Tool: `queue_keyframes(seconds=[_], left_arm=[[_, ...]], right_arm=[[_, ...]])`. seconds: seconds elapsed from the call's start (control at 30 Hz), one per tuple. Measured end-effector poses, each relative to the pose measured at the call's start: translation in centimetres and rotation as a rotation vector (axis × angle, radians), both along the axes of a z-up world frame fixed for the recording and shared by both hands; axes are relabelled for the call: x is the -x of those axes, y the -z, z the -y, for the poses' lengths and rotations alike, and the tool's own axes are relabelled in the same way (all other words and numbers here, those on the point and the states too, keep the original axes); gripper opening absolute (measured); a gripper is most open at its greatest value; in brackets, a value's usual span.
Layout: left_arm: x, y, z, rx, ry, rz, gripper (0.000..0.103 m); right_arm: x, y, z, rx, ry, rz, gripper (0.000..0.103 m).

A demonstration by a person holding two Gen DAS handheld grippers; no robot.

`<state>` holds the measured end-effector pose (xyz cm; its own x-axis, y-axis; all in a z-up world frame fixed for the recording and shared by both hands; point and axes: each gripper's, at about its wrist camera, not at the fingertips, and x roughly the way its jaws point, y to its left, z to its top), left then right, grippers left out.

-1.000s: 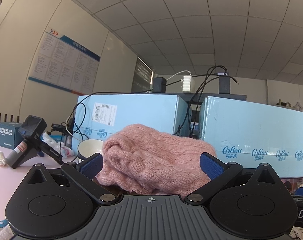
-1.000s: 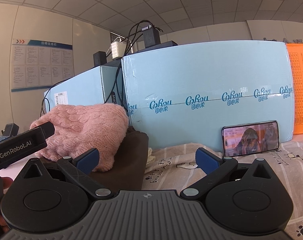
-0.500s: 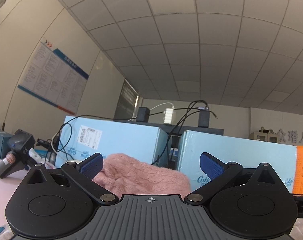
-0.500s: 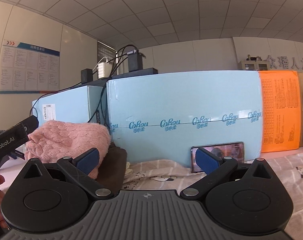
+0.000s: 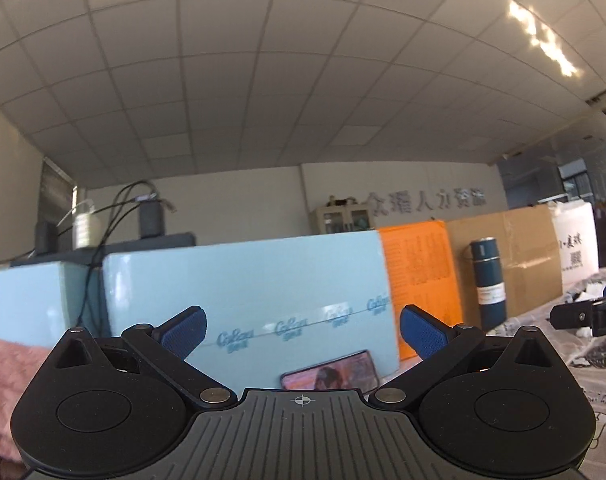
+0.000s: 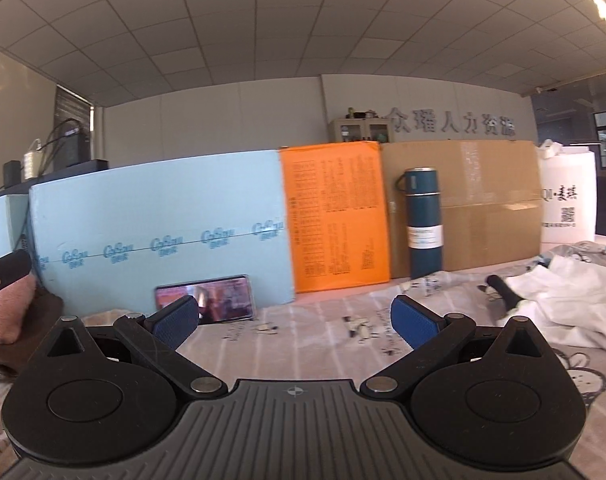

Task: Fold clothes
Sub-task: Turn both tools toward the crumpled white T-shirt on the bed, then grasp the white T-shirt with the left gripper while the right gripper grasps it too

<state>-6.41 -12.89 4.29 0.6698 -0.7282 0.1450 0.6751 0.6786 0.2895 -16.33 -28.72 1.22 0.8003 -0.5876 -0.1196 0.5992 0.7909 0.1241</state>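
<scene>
A pink cable-knit sweater (image 5: pixel 3 384) lies bunched at the far left of the left wrist view, and its edge (image 6: pixel 7 312) shows in the right wrist view on a dark brown garment (image 6: pixel 31 320). A white garment (image 6: pixel 575 300) lies crumpled on the printed cloth at the right. My left gripper (image 5: pixel 301 334) is open and empty, tilted up toward the ceiling. My right gripper (image 6: pixel 295 322) is open and empty above the printed cloth (image 6: pixel 323 344). The left gripper's body (image 6: pixel 5 270) pokes in at the left edge of the right wrist view.
Light blue boxes (image 6: pixel 163 232), an orange sheet (image 6: pixel 339 216) and a cardboard box (image 6: pixel 483 204) wall the back of the table. A phone (image 6: pixel 207 298) leans on the blue box. A teal flask (image 6: pixel 423 220) stands by the cardboard. A white bag (image 6: pixel 569 196) is far right.
Both grippers have swung right and tilted up. The pink sweater slid from centre to the left edge of both views. The flask, cardboard and white garment came into view.
</scene>
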Motion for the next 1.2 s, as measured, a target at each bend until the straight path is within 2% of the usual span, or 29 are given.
queue_keyframes(seconds=[0.1, 0.2, 0.33, 0.4, 0.5, 0.57, 0.63, 0.7, 0.77, 0.9, 1.07, 1.1, 1.13, 1.17, 1.2], left_arm=[[1.7, -1.6, 4.5, -0.074, 0.077, 0.172, 0.103], [3.6, -3.4, 8.7, -0.093, 0.151, 0.256, 0.103], [4.3, -5.3, 15.5, -0.097, 0.255, 0.178, 0.103], [3.7, -5.7, 18.9, -0.105, 0.306, 0.077, 0.103], [1.4, -5.1, 23.3, -0.119, 0.405, -0.205, 0.103], [-0.7, -3.5, 25.4, -0.125, 0.489, -0.431, 0.103], [-2.6, -1.6, 27.5, -0.132, 0.557, -0.644, 0.103], [-3.3, 0.4, 29.5, -0.148, 0.578, -0.76, 0.103], [-3.6, 2.1, 31.6, -0.163, 0.589, -0.831, 0.103], [-3.4, 4.3, 35.4, -0.178, 0.631, -0.936, 0.102], [-2.9, 6.4, 38.6, -0.209, 0.663, -0.994, 0.102], [-2.7, 6.7, 39.1, -0.217, 0.664, -0.996, 0.102], [-2.6, 7.0, 39.5, -0.226, 0.665, -0.998, 0.102], [-2.4, 7.3, 39.9, -0.234, 0.666, -0.999, 0.102], [-2.2, 7.6, 40.3, -0.244, 0.667, -0.995, 0.102]], right_arm=[[2.8, 0.3, 2.8, -0.004, 0.096, -0.002, 0.103], [5.9, 0.5, 5.7, -0.01, 0.215, 0.011, 0.103], [8.7, 0.8, 10.3, -0.032, 0.354, -0.002, 0.103], [9.5, 0.9, 12.5, -0.049, 0.401, -0.016, 0.103], [9.7, 1.0, 16.3, -0.081, 0.447, -0.042, 0.103], [9.1, 1.2, 19.0, -0.105, 0.469, -0.092, 0.102], [8.1, 2.1, 21.9, -0.157, 0.448, -0.153, 0.101], [7.5, 3.0, 24.5, -0.239, 0.367, -0.197, 0.101], [6.8, 3.7, 26.0, -0.276, 0.359, -0.245, 0.1], [4.9, 4.7, 27.6, -0.25, 0.374, -0.348, 0.1], [3.0, 5.7, 28.8, -0.231, 0.36, -0.452, 0.099], [2.7, 5.8, 28.9, -0.22, 0.369, -0.463, 0.096], [2.6, 5.9, 29.1, -0.208, 0.392, -0.468, 0.083], [2.8, 5.9, 29.4, -0.202, 0.42, -0.46, 0.067], [3.3, 5.9, 29.6, -0.212, 0.433, -0.434, 0.062]])
